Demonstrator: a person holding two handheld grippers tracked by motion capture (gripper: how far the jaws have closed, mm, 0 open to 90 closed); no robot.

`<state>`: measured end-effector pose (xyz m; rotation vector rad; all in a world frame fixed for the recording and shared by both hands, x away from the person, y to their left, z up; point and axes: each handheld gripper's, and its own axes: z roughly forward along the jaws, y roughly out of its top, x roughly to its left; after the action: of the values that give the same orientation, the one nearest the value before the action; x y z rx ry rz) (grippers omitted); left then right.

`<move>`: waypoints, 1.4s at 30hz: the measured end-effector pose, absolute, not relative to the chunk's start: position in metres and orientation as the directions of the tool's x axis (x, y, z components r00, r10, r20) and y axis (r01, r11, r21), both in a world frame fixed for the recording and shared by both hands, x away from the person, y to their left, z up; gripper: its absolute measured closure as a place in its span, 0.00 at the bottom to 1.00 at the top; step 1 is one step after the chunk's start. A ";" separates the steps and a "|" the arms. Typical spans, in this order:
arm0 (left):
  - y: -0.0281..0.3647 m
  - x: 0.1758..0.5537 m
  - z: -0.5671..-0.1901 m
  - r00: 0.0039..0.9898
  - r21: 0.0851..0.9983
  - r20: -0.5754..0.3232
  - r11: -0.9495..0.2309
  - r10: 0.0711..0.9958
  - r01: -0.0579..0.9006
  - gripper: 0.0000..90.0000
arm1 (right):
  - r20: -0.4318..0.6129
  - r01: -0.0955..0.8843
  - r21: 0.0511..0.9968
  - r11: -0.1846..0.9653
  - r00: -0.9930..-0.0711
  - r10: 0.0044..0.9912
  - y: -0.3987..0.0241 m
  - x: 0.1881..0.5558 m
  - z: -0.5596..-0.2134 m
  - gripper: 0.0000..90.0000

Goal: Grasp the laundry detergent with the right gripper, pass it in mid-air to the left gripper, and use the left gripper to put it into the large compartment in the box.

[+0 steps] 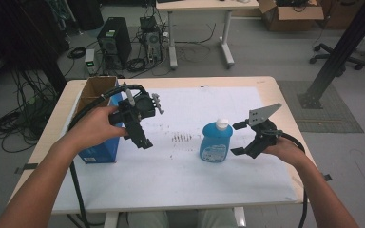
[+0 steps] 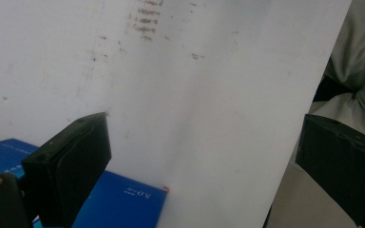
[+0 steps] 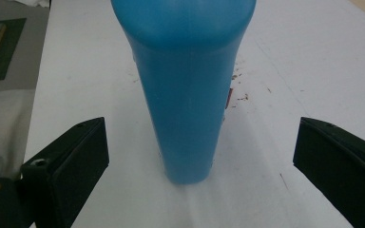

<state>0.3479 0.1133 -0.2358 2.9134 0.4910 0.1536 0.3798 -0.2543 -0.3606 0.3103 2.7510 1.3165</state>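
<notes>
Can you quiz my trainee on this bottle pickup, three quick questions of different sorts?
1. True or false: the right gripper already clamps the bottle.
2. Multiple choice: the left gripper hovers beside which thing? A) a mug B) the box C) a plate
3. Fill in: in the right gripper view the bottle stands upright on the white ____.

Key
1. False: both jaws stand wide apart, clear of the bottle.
2. B: the open-topped box, blue on its side, at the table's left.
3. Sheet, the stained cover over the table.
</notes>
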 end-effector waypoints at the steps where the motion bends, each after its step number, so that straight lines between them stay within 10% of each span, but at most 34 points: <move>1: 0.114 0.348 -0.236 0.940 0.196 0.069 -0.928 0.335 0.317 0.05 | 0.019 0.149 0.779 0.609 -0.977 0.214 -0.254 0.380 -0.361 0.04; 42: 0.116 0.351 -0.239 0.937 0.192 0.058 -0.925 0.344 0.328 0.05 | 0.043 0.146 0.859 0.492 -0.976 0.215 -0.226 0.385 -0.395 0.06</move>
<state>0.3506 0.1165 -0.2386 2.9142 0.5099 0.1348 0.3852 -0.2261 -0.3955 0.3215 2.6519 1.5158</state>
